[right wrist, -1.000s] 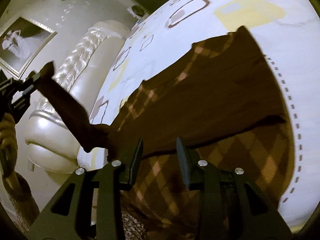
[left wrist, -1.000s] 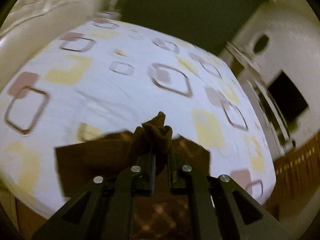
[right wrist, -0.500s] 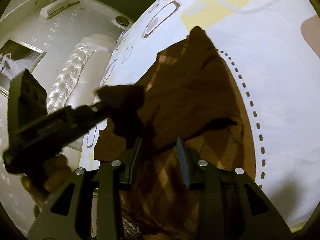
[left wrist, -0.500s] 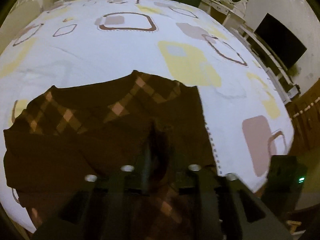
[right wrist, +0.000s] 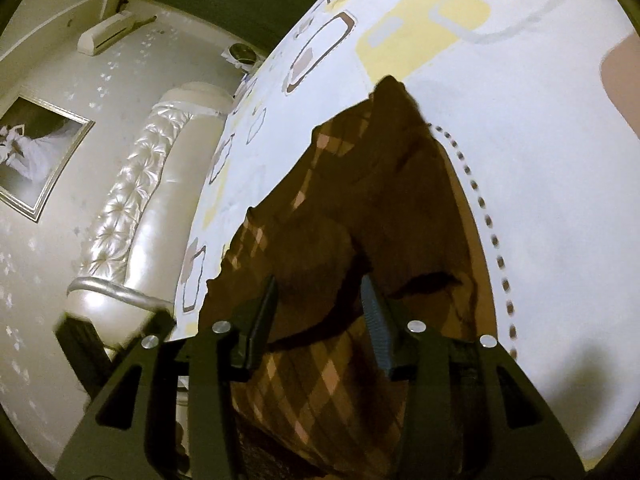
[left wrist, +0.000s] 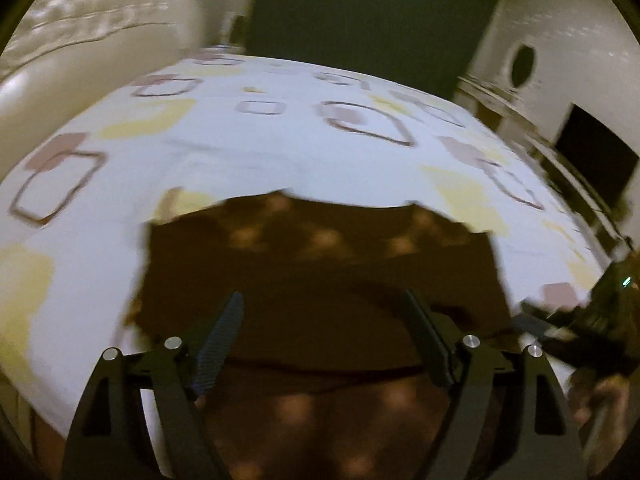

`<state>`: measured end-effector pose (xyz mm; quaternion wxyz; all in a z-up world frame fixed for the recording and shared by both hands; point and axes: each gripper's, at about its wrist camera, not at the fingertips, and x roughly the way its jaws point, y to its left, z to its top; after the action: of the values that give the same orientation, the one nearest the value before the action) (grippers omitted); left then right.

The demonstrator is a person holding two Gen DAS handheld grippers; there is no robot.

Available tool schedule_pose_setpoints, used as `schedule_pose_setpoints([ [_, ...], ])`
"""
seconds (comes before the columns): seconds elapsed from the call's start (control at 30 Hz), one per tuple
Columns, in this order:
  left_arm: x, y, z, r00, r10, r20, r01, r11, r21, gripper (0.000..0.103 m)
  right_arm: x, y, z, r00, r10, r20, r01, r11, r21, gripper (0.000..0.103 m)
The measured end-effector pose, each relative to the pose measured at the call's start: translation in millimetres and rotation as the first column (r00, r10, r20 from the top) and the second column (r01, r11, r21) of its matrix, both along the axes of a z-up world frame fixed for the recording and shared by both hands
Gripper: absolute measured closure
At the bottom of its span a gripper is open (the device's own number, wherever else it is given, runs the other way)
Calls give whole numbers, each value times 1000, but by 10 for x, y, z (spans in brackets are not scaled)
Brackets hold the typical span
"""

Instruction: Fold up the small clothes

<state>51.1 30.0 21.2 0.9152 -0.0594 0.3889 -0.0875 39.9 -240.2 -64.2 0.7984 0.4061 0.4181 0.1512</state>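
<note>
Right wrist view is showing the headboard and wall picture; left view is blurring. Brown checked garment is lying on the bedsheet, under both grippers: left gripper gaping wide, right gripper apart, neither gripping.

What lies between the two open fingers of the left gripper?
Only the brown argyle garment, lying on the patterned bedsheet in the left wrist view. The left gripper is open above it and grips nothing.

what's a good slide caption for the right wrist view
Open right tool poised over a brown checked garment lying partly folded on a patterned bedsheet, padded headboard behind.
</note>
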Motion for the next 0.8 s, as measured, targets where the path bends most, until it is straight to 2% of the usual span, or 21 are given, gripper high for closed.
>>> schedule_pose_setpoints([
  [0.13, -93, 484, -182, 993, 110, -35, -110, 994, 5, 23, 210, 31, -32, 999, -4, -33, 3, 999, -34, 60],
  [0.3, -109, 785, -296, 981, 178, -72, -180, 983, -19, 23, 470, 178, -161, 994, 29, -103, -37, 997, -73, 62],
  [0.33, -82, 795, -314, 980, 183, -77, -186, 982, -25, 23, 508, 228, -185, 992, 48, -116, -58, 995, -83, 74],
  [0.37, -85, 805, -327, 979, 186, -81, -189, 981, -32, 23, 555, 298, -204, 988, 77, -135, -92, 990, -105, 96],
  [0.43, -96, 820, -345, 978, 190, -85, -194, 980, -41, 23, 545, 329, -141, 991, 76, -112, -90, 988, -123, 95],
  [0.5, -116, 826, -367, 978, 190, -82, -193, 980, -36, 23, 362, 245, 121, 1000, -8, 27, 11, 991, -132, 95],
  [0.53, -117, 826, -387, 978, 191, -84, -194, 981, -28, 23, 224, 179, 227, 994, -71, 85, 83, 985, -149, 96],
  [0.57, -109, 815, -418, 978, 191, -89, -194, 981, -23, 23, 122, 130, 264, 988, -107, 108, 123, 979, -162, 96],
  [0.63, -94, 809, -472, 977, 189, -101, -193, 981, -22, 23, -22, 104, 182, 987, -137, 89, 153, 965, -212, 95],
  [0.7, -80, 799, -536, 975, 190, -117, -193, 981, -16, 23, -73, 146, -76, 996, -85, 15, 85, 959, -271, 95],
  [0.73, -78, 799, -556, 974, 193, -123, -195, 981, -10, 23, -85, 136, -153, 997, -81, -7, 76, 961, -265, 94],
  [0.8, -74, 814, -584, 971, 201, -130, -202, 979, 6, 23, -139, 7, -270, 995, -98, -29, 91, 981, -172, 91],
])
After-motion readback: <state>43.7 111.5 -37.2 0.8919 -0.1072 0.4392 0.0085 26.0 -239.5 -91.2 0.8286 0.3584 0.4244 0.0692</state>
